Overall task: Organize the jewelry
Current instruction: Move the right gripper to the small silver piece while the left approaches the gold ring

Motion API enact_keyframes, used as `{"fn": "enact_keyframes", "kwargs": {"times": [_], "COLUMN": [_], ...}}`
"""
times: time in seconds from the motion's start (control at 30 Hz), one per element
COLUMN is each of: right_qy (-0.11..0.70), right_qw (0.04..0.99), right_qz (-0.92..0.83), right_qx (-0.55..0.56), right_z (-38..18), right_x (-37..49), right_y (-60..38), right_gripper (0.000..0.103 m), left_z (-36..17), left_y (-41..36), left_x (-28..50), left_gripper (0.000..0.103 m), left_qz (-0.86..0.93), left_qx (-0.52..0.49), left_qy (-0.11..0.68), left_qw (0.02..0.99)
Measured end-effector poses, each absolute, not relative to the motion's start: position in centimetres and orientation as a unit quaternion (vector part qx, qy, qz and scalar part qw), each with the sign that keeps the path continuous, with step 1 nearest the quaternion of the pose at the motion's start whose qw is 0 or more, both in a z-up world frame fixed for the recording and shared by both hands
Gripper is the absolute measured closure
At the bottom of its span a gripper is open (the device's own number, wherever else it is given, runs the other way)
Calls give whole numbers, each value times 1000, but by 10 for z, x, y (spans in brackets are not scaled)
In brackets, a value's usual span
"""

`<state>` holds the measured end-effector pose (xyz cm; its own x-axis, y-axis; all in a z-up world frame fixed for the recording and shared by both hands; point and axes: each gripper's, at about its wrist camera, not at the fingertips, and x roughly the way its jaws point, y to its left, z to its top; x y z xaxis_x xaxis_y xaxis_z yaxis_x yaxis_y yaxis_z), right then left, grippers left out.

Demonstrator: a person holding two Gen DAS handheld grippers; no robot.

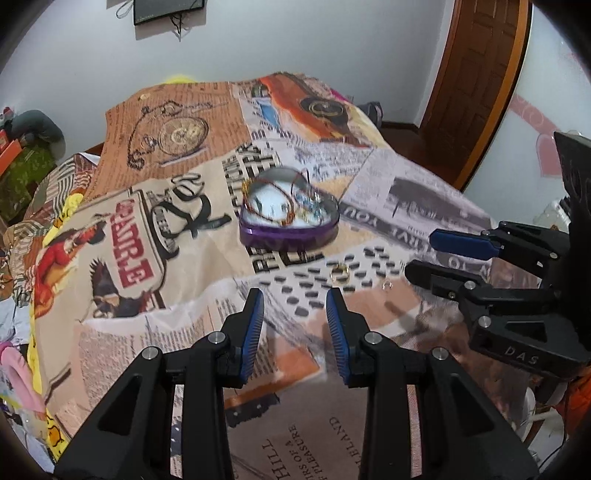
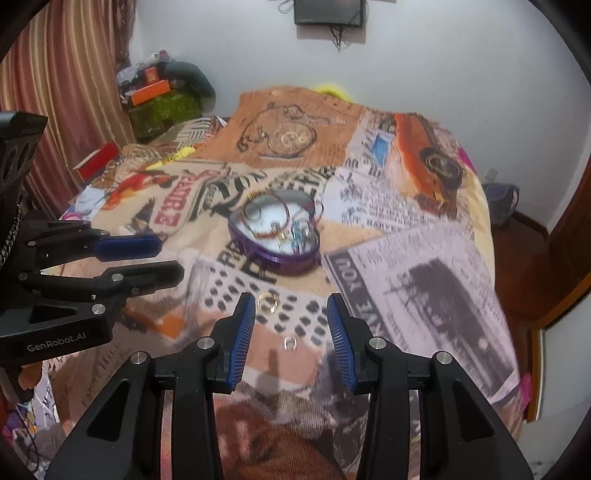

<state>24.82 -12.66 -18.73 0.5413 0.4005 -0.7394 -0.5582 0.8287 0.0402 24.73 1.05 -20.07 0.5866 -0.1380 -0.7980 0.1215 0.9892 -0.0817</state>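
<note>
A purple heart-shaped tin (image 1: 290,218) sits open on the printed bedspread (image 1: 155,221), holding bangles and small jewelry; it also shows in the right wrist view (image 2: 276,234). A gold ring (image 1: 340,274) (image 2: 268,303) lies on the cloth in front of the tin. A small clear ring (image 1: 386,284) (image 2: 290,343) lies nearer still. My left gripper (image 1: 295,325) is open and empty, hovering short of the gold ring. My right gripper (image 2: 291,328) is open and empty, with the clear ring showing between its fingers.
The bed's right edge drops to a wooden floor by a door (image 1: 476,74). Boxes and a green bag (image 2: 162,107) are piled by the striped curtain (image 2: 62,81) on the left. A dark frame (image 2: 328,11) hangs on the white wall.
</note>
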Motion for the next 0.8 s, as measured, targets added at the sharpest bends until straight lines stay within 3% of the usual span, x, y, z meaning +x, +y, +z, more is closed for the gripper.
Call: {"fn": "enact_keyframes", "kwargs": {"times": [0.57,0.6,0.67,0.8], "right_qy": [429,428,425,424], "right_qw": [844,844,847,846], "right_qz": [297,297,290,295], "right_qx": [-126,-127,-135,-134], "right_z": [-241,-242,-243,-243], "right_x": [258,258,258,258], "right_y": [-119,-120,-119,-119], "right_gripper": [67,68,83,94], "left_z": [-234,-235,-236,-240], "left_y": [0,-1,-2,-6], "left_x": [265,266,268,274], "left_gripper": [69,69,69,69], "left_qz": [-99,-99,-102,-106], "left_qx": [-19,-20,-22,-22], "left_qy": [474,474,474,480], "left_qw": [875,875,874,871]}}
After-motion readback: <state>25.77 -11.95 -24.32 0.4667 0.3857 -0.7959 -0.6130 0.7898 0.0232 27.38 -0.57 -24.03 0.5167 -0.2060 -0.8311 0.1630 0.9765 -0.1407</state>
